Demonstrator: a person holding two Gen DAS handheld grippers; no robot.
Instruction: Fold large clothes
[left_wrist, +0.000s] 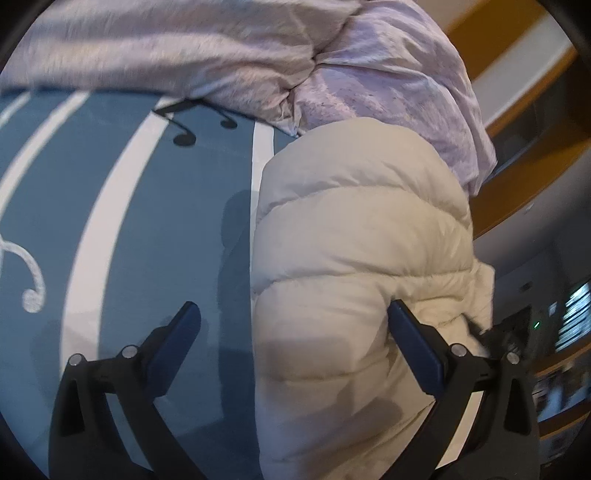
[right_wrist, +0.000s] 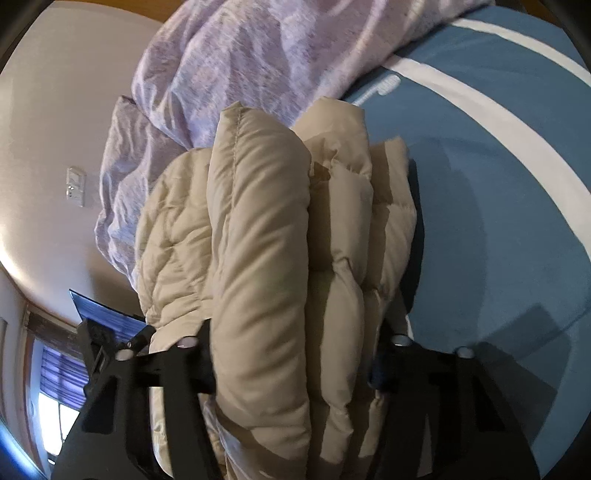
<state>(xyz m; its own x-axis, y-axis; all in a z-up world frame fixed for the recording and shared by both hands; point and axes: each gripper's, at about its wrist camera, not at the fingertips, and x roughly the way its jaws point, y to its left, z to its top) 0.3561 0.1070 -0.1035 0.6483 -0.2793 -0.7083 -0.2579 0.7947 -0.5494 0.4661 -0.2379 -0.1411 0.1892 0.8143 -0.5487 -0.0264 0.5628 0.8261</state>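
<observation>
Plainly, a cream puffer jacket (left_wrist: 362, 258) lies bunched in thick quilted folds on a bed covered by a blue sheet (left_wrist: 147, 221) with white stripes and black music notes. A crumpled lilac duvet (left_wrist: 258, 55) is heaped beyond the jacket and touches its far end.

From the left wrist view, the left gripper (left_wrist: 291, 325) has its fingers spread wide. One dark finger (left_wrist: 177, 339) hangs over the bare sheet, and the other (left_wrist: 413, 343) presses against the jacket's side, so only part of the jacket sits between them. Nothing is pinched.

From the right wrist view, the right gripper (right_wrist: 295, 365) has its fingers set around a stack of the jacket's (right_wrist: 258, 240) padded layers. The near finger (right_wrist: 199, 362) presses into the fabric; the other side is mostly buried behind a fold, so its tip is hidden. The bundle stands on edge between the fingers, and its lower end is cut off by the frame.

No container shows in either view. Beside the bed, a wall with a switch plate (right_wrist: 75, 188) shows, and a window area (right_wrist: 59, 369) is blurred.
</observation>
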